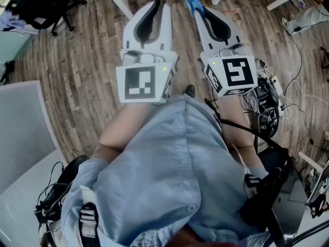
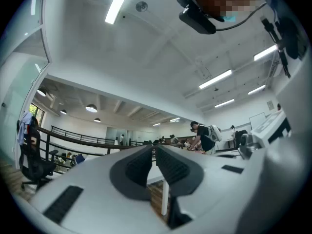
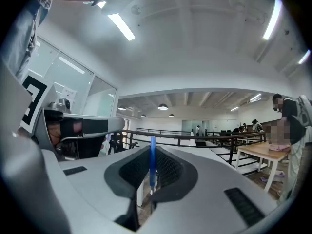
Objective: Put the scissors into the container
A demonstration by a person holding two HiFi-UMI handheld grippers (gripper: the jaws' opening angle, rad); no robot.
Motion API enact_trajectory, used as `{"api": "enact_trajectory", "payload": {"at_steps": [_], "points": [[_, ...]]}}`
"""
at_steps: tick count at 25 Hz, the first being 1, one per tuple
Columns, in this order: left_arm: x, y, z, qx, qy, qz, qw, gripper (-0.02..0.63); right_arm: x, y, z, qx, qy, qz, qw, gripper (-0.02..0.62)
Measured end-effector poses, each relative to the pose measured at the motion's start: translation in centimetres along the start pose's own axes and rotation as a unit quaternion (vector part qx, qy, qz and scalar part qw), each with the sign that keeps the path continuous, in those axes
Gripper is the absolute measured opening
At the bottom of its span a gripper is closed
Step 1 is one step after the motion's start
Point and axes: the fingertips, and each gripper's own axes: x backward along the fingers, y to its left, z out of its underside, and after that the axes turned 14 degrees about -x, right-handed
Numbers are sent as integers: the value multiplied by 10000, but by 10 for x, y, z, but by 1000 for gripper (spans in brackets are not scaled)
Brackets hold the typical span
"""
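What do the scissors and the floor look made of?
Scissors: the visible part looks like smooth blue plastic, probably the handle, going by its uniform saturated colour. Floor: wood or wood-look laminate with a matte finish. Plank seams and grain streaks show.

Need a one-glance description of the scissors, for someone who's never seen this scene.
Over the wood floor, two white grippers stick out ahead of the person's blue shirt. The scissors are the thin blue thing pinched in the right gripper, poking past its tips; the left gripper is shut on nothing.
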Motion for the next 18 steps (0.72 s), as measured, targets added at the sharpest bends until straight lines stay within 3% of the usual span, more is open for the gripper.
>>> {"api": "enact_trajectory", "payload": {"at_steps": [18], "points": [[-2,-28,4,-22,128,23,9999,40,21,-18,3,-156,-59,-78,9998,38]]}}
